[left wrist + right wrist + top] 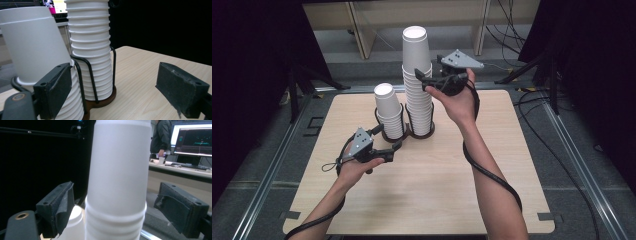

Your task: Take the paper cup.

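Note:
A black wire holder on a brown base (421,133) carries two stacks of white paper cups. The tall stack (418,85) stands on the right and the short stack (388,110) on the left. My right gripper (423,81) is open, one jaw on each side of the tall stack's upper cups (118,170) without pressing them. My left gripper (388,140) is open low at the holder's front. Its left jaw lies close against the short stack (35,50), and the tall stack (91,50) rises behind the wire (87,72).
The holder stands at the back middle of a light wooden table (437,175). Black curtains, stand legs (304,85) and floor cables (557,150) ring the table. A person (161,137) and a lit monitor (192,137) are far off at a desk.

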Available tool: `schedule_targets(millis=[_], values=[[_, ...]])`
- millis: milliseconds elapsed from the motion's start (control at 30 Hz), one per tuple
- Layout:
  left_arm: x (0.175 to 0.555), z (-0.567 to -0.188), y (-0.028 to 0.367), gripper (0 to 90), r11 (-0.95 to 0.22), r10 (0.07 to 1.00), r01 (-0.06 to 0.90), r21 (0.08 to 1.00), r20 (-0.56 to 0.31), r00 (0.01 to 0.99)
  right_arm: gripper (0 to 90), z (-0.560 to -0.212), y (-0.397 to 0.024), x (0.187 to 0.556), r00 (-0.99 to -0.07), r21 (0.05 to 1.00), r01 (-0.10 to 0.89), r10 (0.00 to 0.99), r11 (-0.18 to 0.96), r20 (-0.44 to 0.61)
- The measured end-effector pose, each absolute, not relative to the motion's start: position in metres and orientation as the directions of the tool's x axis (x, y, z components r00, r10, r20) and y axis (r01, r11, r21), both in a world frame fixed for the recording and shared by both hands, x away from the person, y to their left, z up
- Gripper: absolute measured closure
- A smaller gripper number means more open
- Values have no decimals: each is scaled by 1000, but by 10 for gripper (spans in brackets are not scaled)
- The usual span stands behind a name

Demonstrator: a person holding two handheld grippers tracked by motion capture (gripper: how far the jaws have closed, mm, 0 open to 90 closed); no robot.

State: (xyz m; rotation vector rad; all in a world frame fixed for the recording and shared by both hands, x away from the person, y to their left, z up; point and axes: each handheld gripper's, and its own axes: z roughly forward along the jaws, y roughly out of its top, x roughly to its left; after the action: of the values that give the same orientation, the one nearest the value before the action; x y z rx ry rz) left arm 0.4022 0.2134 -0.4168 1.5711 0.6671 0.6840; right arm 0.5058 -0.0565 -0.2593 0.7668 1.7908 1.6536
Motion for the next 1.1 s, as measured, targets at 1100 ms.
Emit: schedule_targets(millis=[1100], values=[[397,-427,202,125,-145,709,54,988,66,702,191,-230,-23,554,-674,993,52,738,103,-41]])
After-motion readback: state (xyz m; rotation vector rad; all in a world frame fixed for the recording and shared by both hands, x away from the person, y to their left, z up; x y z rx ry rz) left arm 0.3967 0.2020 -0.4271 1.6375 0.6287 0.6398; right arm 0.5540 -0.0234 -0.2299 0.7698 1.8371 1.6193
